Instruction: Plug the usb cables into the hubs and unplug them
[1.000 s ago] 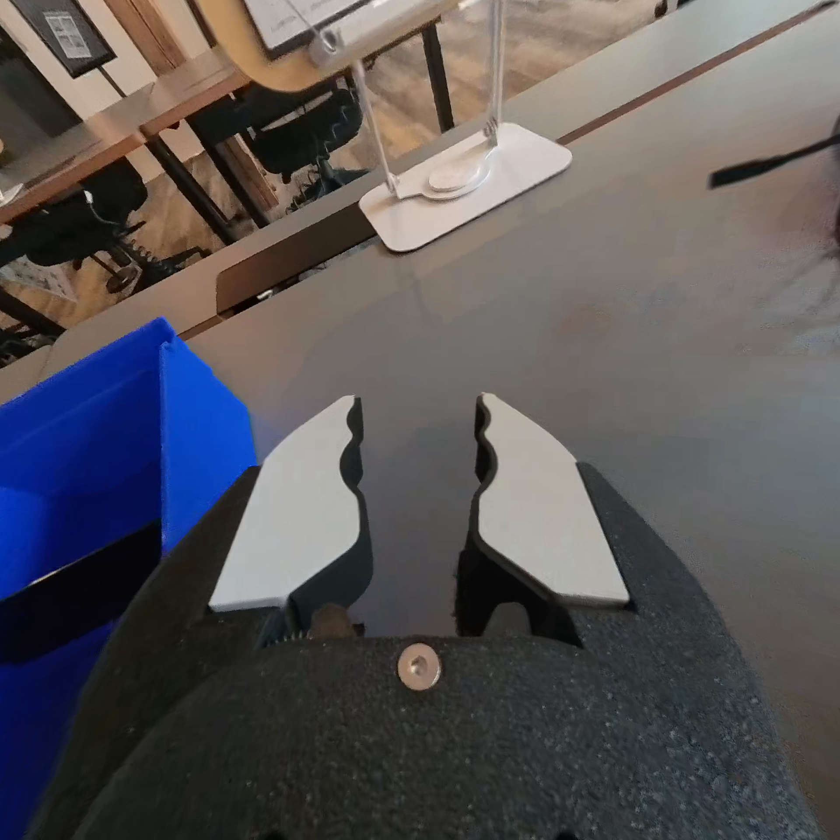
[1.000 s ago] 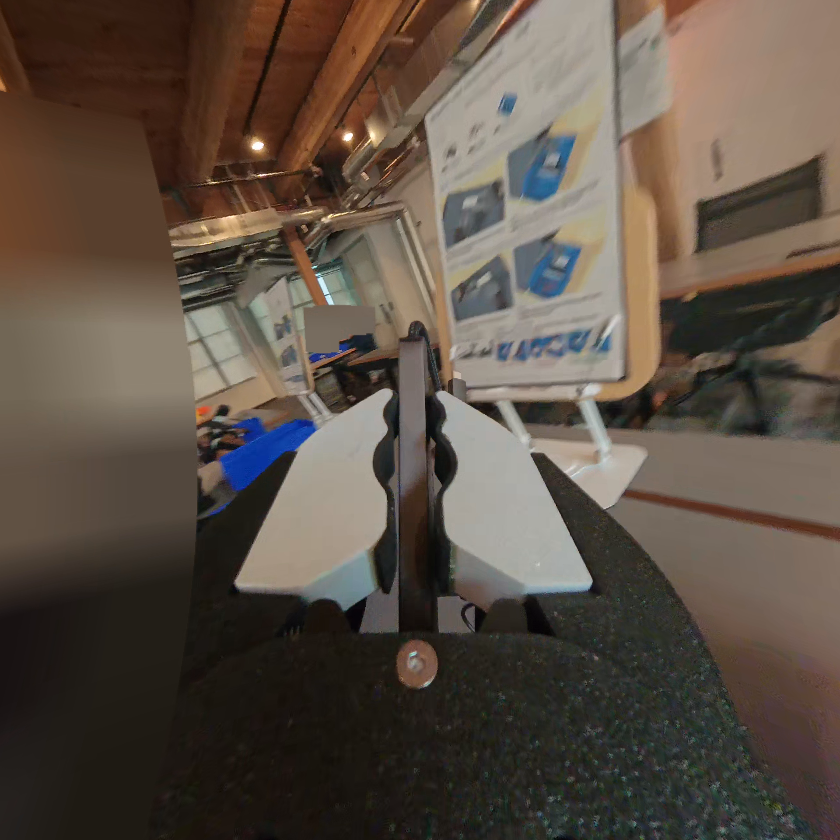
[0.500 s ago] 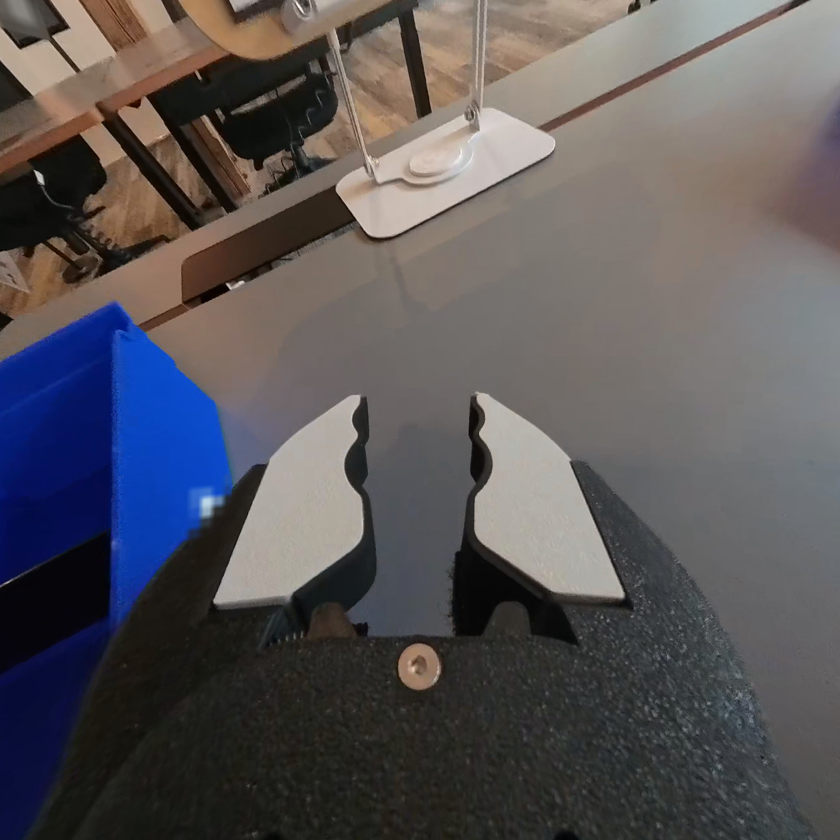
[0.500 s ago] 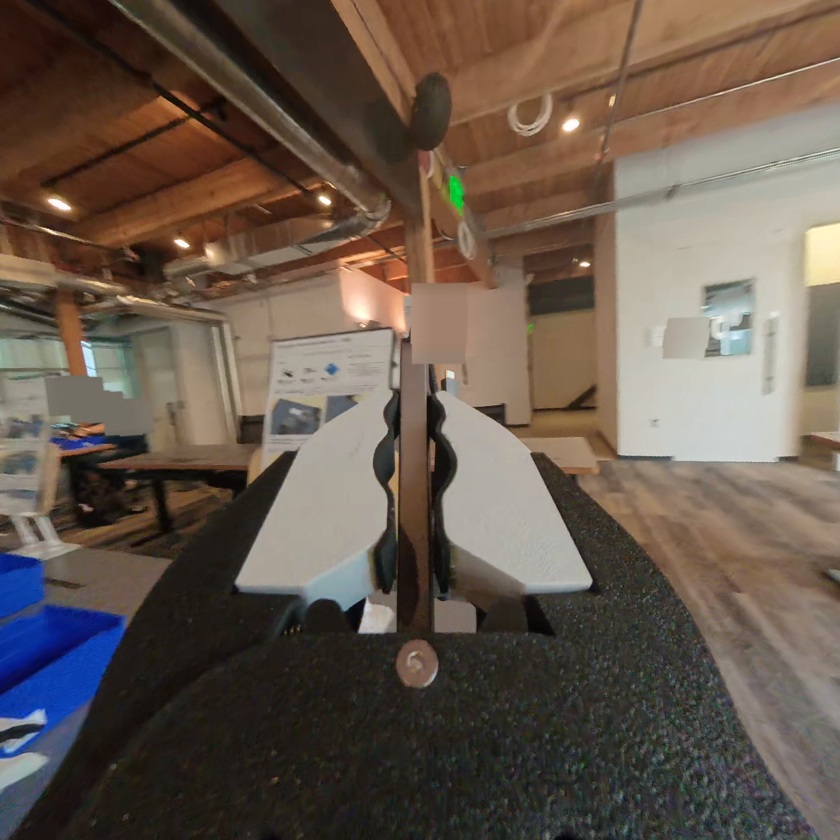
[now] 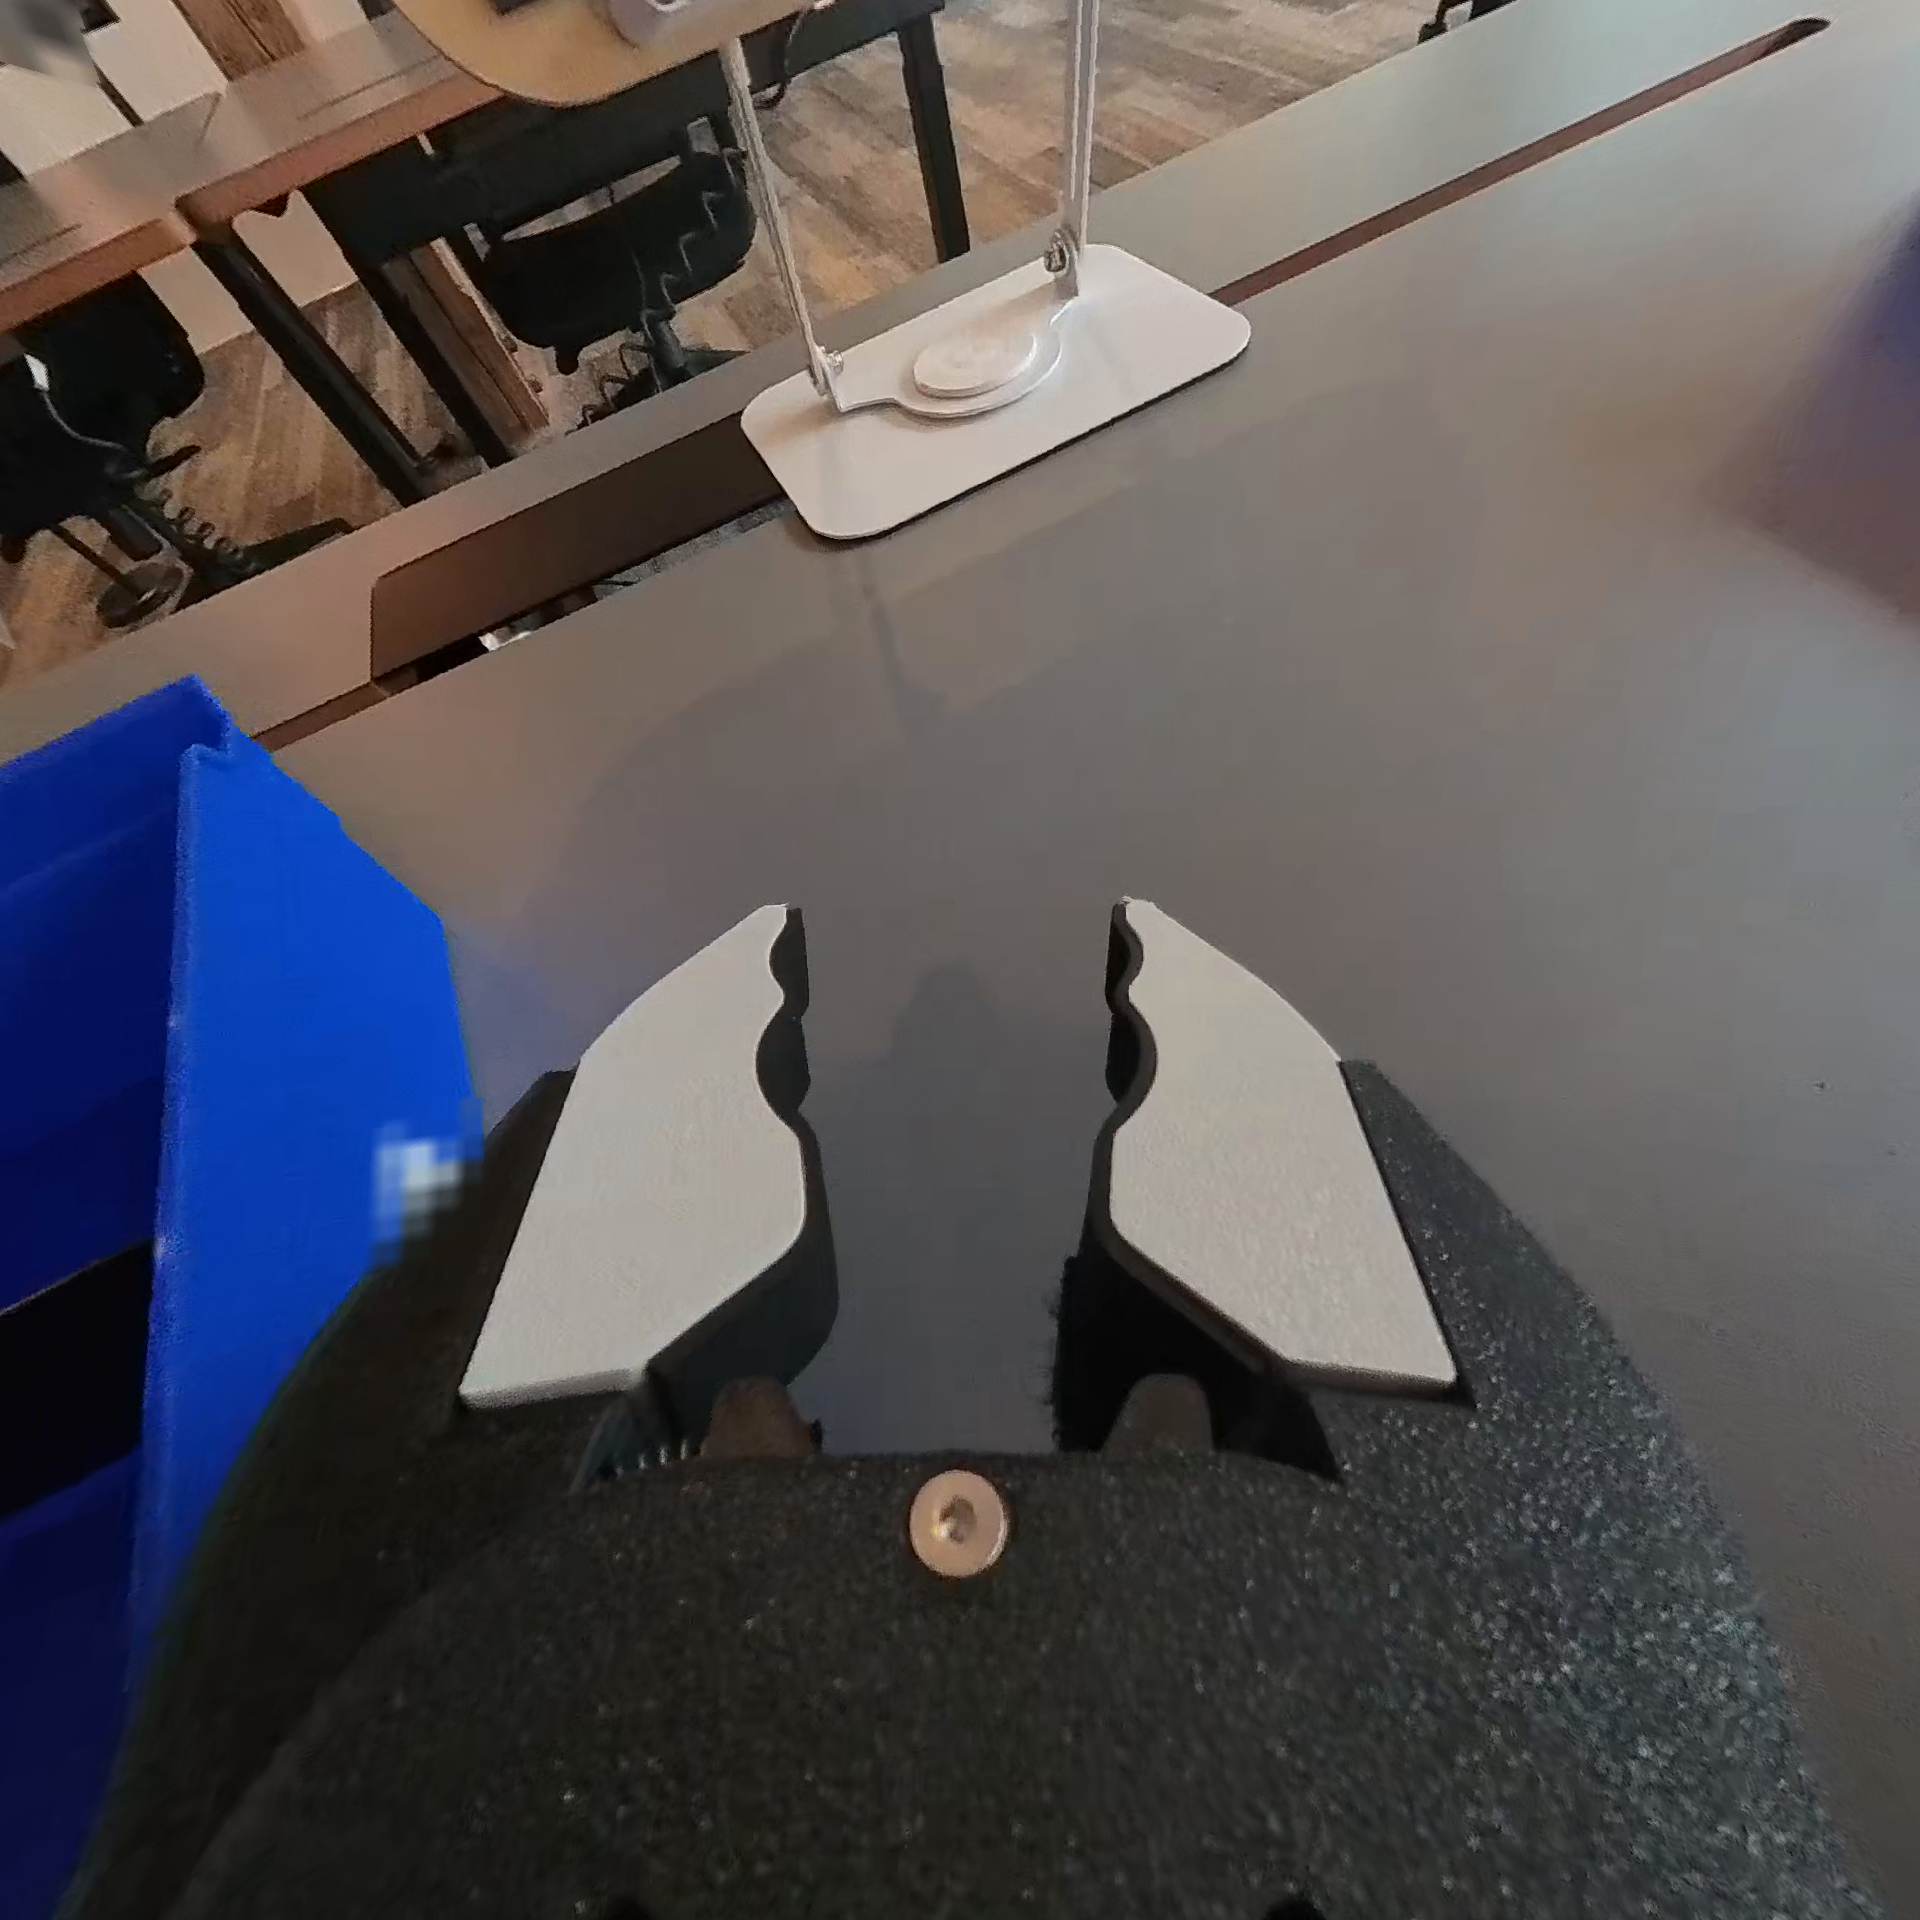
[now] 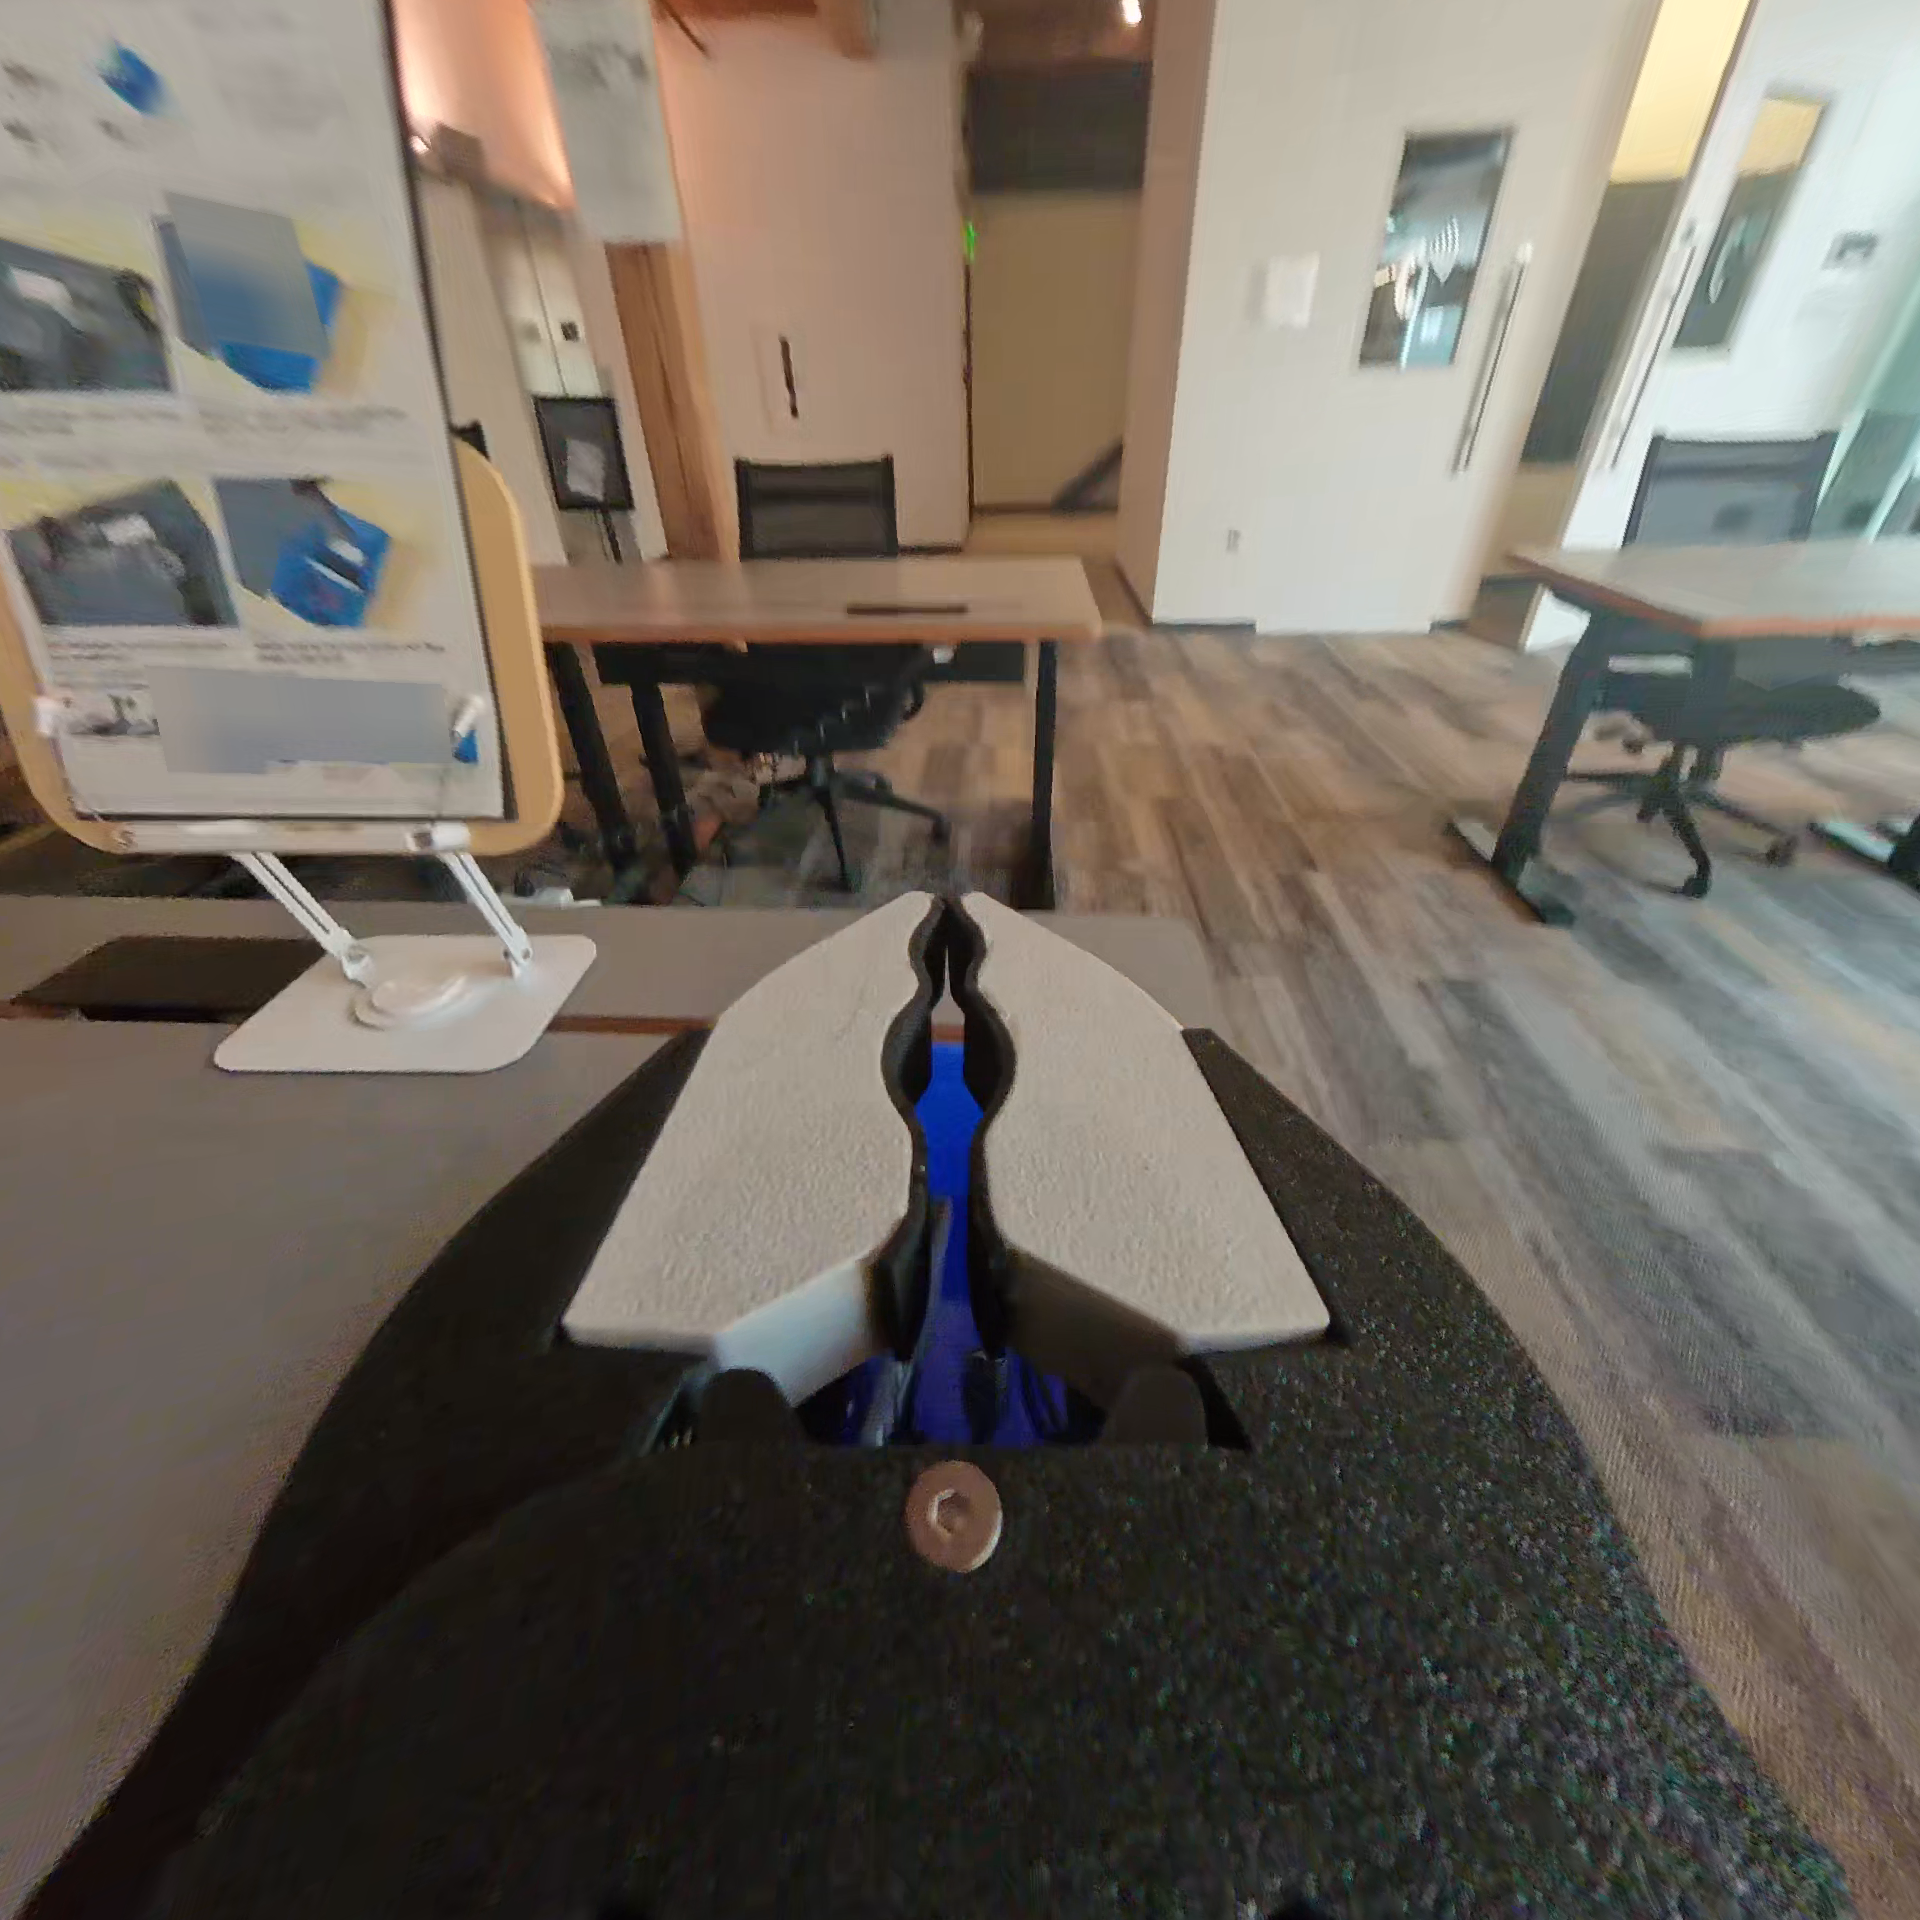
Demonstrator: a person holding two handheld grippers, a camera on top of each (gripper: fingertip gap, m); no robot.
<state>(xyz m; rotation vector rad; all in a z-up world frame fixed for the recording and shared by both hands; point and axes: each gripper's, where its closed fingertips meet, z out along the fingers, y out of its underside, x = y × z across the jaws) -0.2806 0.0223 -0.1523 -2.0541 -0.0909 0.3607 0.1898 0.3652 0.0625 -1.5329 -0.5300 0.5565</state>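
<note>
Office space with wood floors and desks in the background, and up close a dark grey table that's pretty bare. Left wrist view: left gripper hangs low over the table with its fingers spread wide and nothing between them, a blue bin just beside it on the left, a white stand sitting at the far edge. Right wrist view: right gripper has its tips pressed together and I can't see anything clamped there (just blue showing through the gap lower down, probably a bin under it). Same stand off to the left holding a poster board. No cables or hubs visible in either view, so my guess is they're down in a bin. If I were doing this, I'd tip a camera down into the bin first, find a plug, then grab it by the plug body rather than the cord, square to the fingers.
</note>
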